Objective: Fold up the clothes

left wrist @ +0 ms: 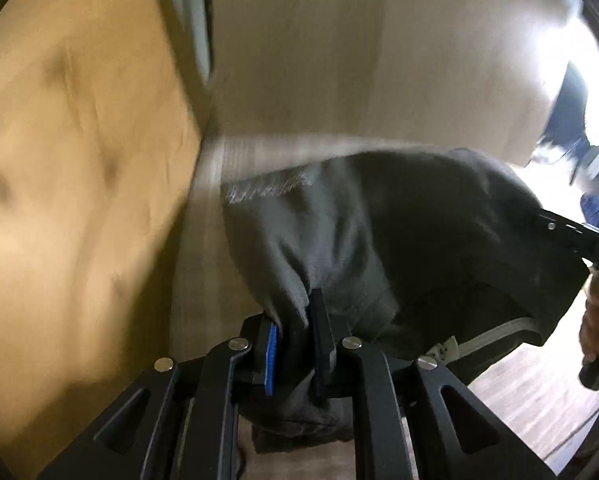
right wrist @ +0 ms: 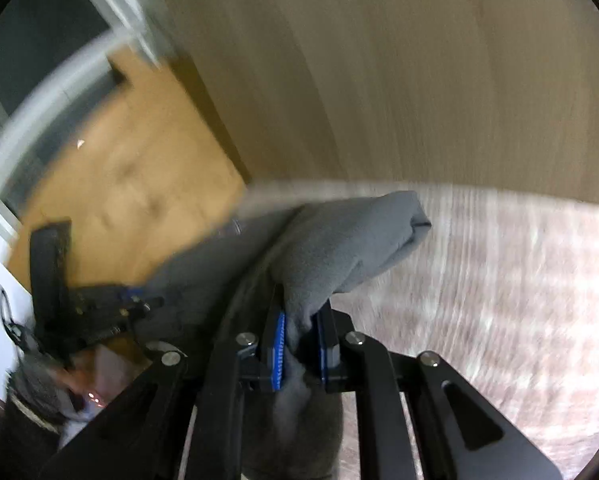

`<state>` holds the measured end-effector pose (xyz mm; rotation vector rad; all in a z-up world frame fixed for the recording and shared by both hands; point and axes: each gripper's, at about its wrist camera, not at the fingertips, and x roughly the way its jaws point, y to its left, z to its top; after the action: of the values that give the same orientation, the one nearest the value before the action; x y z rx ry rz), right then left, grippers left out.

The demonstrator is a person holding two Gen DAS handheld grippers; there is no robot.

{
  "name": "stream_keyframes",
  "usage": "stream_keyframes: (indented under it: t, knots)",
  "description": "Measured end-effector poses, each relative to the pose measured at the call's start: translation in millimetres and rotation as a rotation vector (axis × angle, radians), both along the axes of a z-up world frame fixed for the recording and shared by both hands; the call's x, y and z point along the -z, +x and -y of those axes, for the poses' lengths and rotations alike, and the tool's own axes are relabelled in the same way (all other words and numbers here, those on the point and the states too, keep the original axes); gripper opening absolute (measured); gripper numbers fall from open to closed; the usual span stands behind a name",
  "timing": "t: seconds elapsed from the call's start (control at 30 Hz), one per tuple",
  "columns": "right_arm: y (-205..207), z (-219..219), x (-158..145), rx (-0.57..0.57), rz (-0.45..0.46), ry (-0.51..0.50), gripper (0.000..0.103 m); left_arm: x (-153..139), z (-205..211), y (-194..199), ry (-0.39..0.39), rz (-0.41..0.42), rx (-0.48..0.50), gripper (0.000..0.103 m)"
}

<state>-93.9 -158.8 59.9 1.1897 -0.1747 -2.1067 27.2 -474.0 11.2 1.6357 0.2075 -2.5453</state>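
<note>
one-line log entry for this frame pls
task: fold clothes | left gripper: shut on grey garment | right gripper: shut on grey garment | garment: held between both | views: motion-blurred

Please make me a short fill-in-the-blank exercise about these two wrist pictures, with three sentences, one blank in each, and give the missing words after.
1. Both grippers are shut on the same grey ____.
2. In the left wrist view, the left gripper pinches the garment, and the right gripper shows at the ____ edge of the picture.
3. The finger pads of the right gripper are ____ in colour.

Missing words: garment; right; blue
</note>
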Motion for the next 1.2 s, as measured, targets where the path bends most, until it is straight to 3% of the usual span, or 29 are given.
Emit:
stream_keyframes:
  t: [0.1, 0.23, 0.37, 0.47, 0.57, 0.7, 0.83, 0.93, 1.13, 1.2]
  knots:
    - [4.7, 7.4, 28.9, -0.018, 0.044, 0.180, 0.024, 13.0, -0.6, 11.3, -0.040, 0.022, -0.016, 0.025]
    - [16.7, -16.6, 16.1, -0.024, 0.053, 0.163, 0.028, -10.5, -6.6, 27.0, -0.141, -0.017, -0.024, 0.025]
    - [18.5, -20.8, -10.1, -0.032, -0.051, 0.134, 0.028, -35.6, -9.6, 27.9, -0.101, -0.101, 0.000, 0.024]
    - [10.9, 2.8, -11.3, -0.080, -0.107, 0.152, 0.028, -30.9, -15.4, 12.0, -0.056, -0.116, 0.037, 0.024]
    - [3.2, 26.4, -12.5, -0.128, -0.163, 0.171, 0.028, 1.0, -25.0, 2.4, -0.079, -0.033, 0.067, 0.026]
    - [5.9, 11.7, 34.9, -0.162, -0.084, 0.279, 0.028, 28.2, -22.8, 6.9, -0.082, 0.010, 0.077, 0.025]
    - [1.9, -25.5, 25.2, -0.115, 0.001, 0.203, 0.028, 29.3, -15.2, 13.1, -0.071, 0.024, 0.056, 0.025]
    - [-5.1, -33.2, 2.5, -0.078, -0.058, 0.167, 0.028, 20.8, -14.7, 13.0, -0.058, -0.001, 0.040, 0.025]
    - [-48.7, 7.4, -1.9, -0.074, -0.091, 0.128, 0.028, 6.0, -14.7, -3.2, -0.064, -0.066, 0.030, 0.026]
    - [-67.6, 25.8, 14.1, -0.074, -0.040, 0.146, 0.028, 13.2, -5.8, -15.3, -0.062, -0.055, 0.020, 0.033]
